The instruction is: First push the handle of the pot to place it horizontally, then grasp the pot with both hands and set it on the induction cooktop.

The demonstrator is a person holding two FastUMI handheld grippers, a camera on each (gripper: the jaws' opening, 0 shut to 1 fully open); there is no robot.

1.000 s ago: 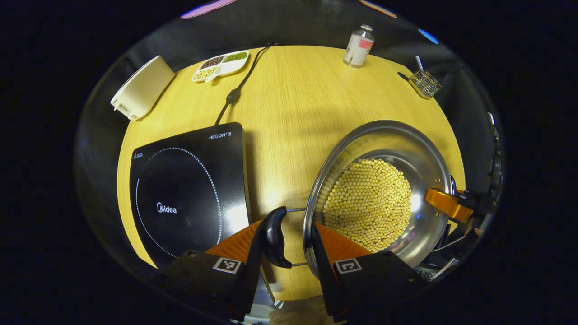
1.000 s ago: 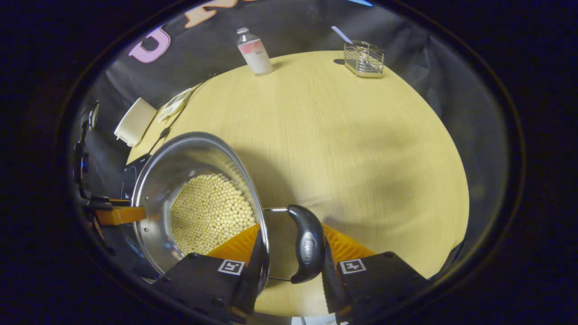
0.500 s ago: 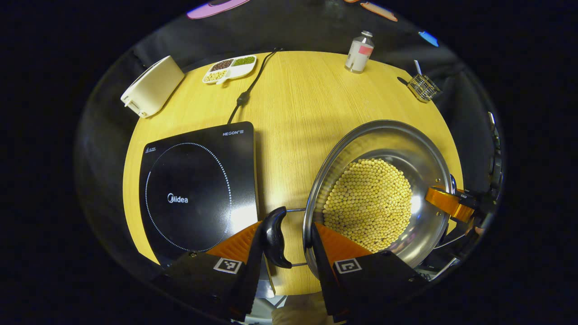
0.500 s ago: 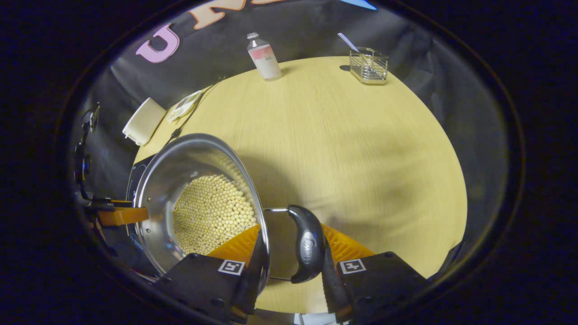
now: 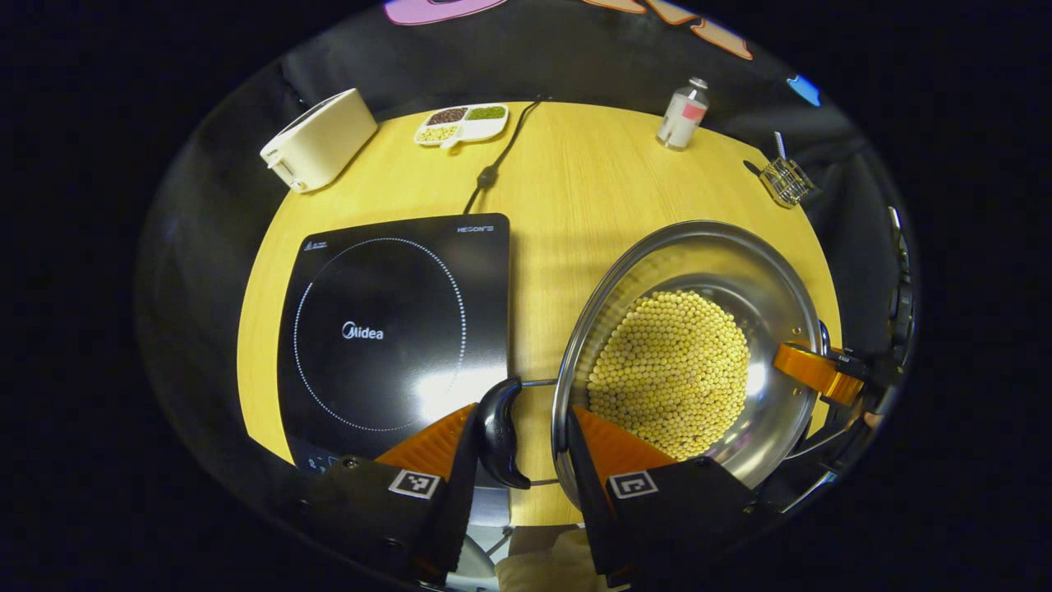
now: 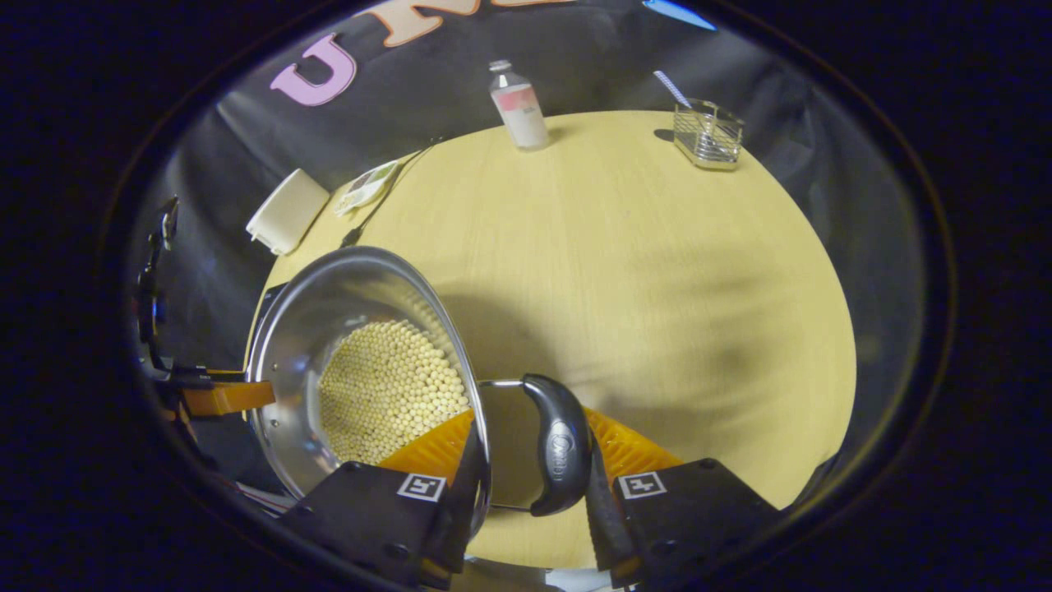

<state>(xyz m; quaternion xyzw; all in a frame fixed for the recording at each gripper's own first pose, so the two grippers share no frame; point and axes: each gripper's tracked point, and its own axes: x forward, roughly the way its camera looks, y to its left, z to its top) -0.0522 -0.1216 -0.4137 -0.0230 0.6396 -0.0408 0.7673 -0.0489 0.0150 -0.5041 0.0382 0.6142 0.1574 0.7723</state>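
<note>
While both grippers held the stainless steel pot (image 5: 764,304) by its two side handles, the pot hung above the round wooden surface (image 5: 567,189), to the right of the induction cooktop (image 5: 394,329) in the left gripper view and not on it. In that view the left gripper (image 5: 516,448) had its jaws closed around the pot's left handle (image 5: 497,432), one finger outside the black grip and the other inside the pot's rim. In the right gripper view the right gripper (image 6: 530,460) likewise had its jaws closed on the right handle (image 6: 559,444), the left finger inside the rim and the right finger against the outer side of the grip. Both handles stuck out sideways on their wire loops. A layer of soybeans (image 5: 674,374) covered the pot's bottom. Across the pot in each view, the opposite gripper's finger showed at the far rim.

Beyond the cooktop, its power cord (image 5: 493,164) ran toward the far edge of the surface. Near that edge stood a cream toaster (image 5: 319,140) at the left, a white divided dish (image 5: 460,125) of assorted beans just beside the cord, a small bottle (image 5: 682,115) with a pink label farther right, and a wire basket (image 6: 708,136) at the right edge.
</note>
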